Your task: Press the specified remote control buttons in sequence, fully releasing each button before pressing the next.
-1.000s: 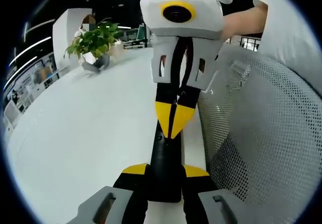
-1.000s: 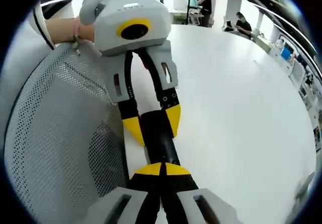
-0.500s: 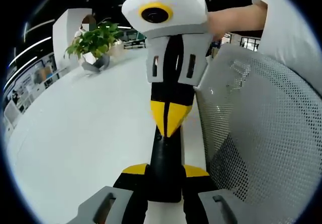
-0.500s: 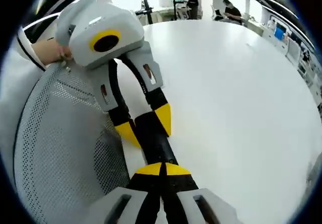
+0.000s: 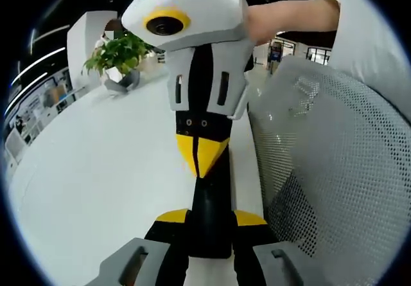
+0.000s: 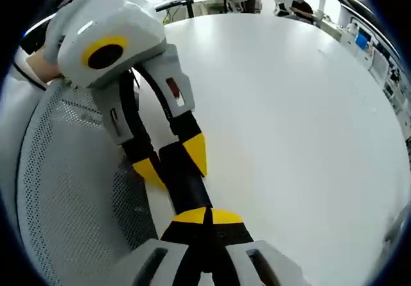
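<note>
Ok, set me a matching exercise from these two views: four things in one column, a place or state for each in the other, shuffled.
Things:
1. remote control
2. right gripper
3. potted plant
4. mesh chair back

Places or states:
a. at the far side of the white table
b. jaws shut, yellow tips down at the remote control
c. pale and perforated, standing alongside the table's edge
d. black, held between the left gripper's jaws

Pairs: 1-d, 2-b, 3-a, 4-c

White counter (image 5: 96, 170), wide, smooth, glossy, rounded far edge. Black remote control (image 5: 210, 202) lies flat on counter near its edge, just beside grey mesh chair back (image 5: 334, 170). Potted green plant (image 5: 119, 58) in grey pot stands at far side, well apart from remote control.
</note>
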